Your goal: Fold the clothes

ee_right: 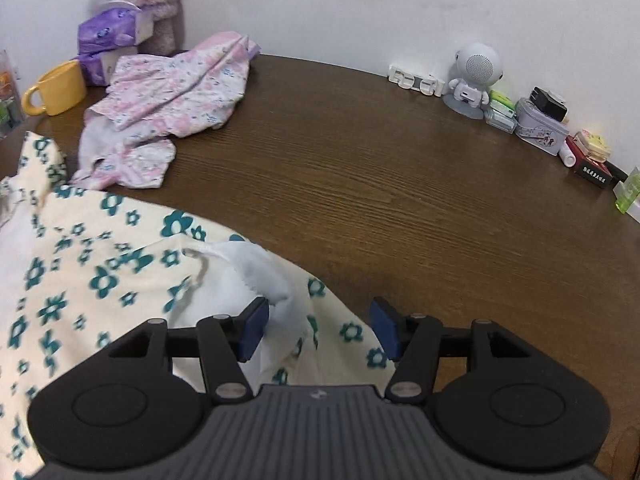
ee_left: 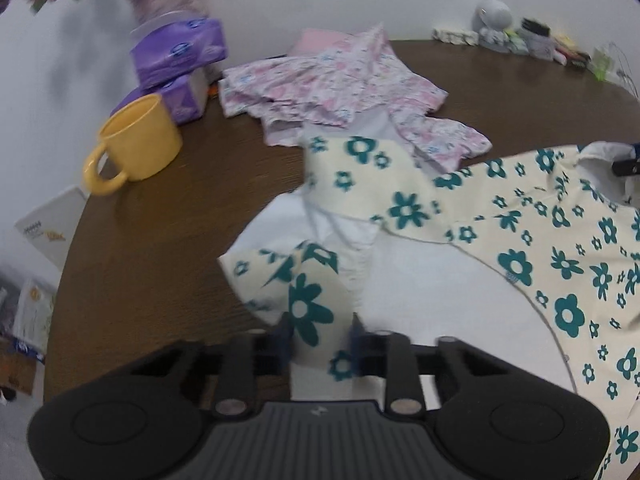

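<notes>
In the left wrist view we see the left gripper [ee_left: 320, 336] at the lower centre of the frame, its two dark fingers drawn close together and clamped on a fold of the cream flowered garment [ee_left: 560, 264]; the pinched cloth rises between the fingers and runs up and to the right across the frame. In the right wrist view the right gripper [ee_right: 320, 330] sits at the lower centre with its blue pads [ee_right: 252, 330] set wide apart. The white lining of the same garment [ee_right: 100, 276] drapes against the left pad, while the right pad touches nothing we can confirm; the gripper grips nothing. The garment spreads from the gap between the pads toward the lower left of that frame, lying on the brown table [ee_right: 380, 184]. A pink printed garment [ee_right: 176, 96] lies crumpled in the upper left, just beyond the flowered one, near a yellow mug [ee_right: 60, 88] and purple tissue packs [ee_right: 104, 36].
</notes>
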Tool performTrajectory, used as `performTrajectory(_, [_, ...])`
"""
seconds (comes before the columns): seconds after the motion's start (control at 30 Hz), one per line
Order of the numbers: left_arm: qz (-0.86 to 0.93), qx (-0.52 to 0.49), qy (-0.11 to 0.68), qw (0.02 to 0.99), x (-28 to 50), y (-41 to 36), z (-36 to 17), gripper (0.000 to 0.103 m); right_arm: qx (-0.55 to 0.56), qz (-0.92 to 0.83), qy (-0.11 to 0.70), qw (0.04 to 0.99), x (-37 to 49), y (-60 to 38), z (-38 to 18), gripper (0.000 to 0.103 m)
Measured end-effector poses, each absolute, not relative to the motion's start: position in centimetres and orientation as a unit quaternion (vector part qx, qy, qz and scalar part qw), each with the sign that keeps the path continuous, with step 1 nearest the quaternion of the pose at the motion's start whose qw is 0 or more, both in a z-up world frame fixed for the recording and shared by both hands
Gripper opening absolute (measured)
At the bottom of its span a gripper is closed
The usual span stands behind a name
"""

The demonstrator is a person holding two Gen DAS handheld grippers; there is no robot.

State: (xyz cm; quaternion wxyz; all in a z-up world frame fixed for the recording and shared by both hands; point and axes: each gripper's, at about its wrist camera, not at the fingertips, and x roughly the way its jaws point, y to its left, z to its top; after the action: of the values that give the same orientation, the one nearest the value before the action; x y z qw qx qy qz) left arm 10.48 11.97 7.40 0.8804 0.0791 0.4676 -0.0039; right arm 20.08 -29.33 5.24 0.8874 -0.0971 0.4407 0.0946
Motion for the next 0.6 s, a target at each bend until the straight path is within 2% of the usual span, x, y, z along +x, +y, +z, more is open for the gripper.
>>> performTrajectory(0.07, [0.008, 0.071, 0.461, 0.885, 9.9, 13.2, 7.7, 0.021, -0.098, 0.090, 0.442, 0.887, 20.7, -29.3, 4.6, 0.036])
performTrajectory(0.1, [0.014, 0.068, 0.458, 0.886, 9.7, 13.8, 7.9, 0.019, -0.096, 0.089, 0.444, 0.886, 20.8, -29.4, 4.3, 0.022])
performTrajectory(0.13, [0.017, 0.067, 0.457, 0.887, 9.5, 14.4, 7.9, 0.013, -0.095, 0.089, 0.446, 0.885, 20.9, -29.4, 4.1, 0.018])
performTrajectory(0.23, [0.021, 0.067, 0.460, 0.885, 9.0, 15.7, 7.6, 0.005, -0.104, 0.081, 0.446, 0.885, 20.9, -29.3, 3.7, 0.016])
performTrajectory(0.33, [0.027, 0.074, 0.462, 0.884, 8.4, 16.0, 7.0, 0.004, -0.115, 0.072, 0.445, 0.885, 20.6, -29.2, 3.5, 0.016])
performTrajectory(0.5, [0.052, 0.029, 0.477, 0.877, 8.3, 18.1, 5.8, 0.005, -0.141, 0.042, 0.442, 0.885, 20.1, -29.5, 3.2, 0.015])
performTrajectory(0.6, [0.075, 0.008, 0.474, 0.877, 8.3, 19.8, 5.8, 0.011, -0.152, 0.036, 0.438, 0.885, 19.8, -29.5, 3.1, 0.015])
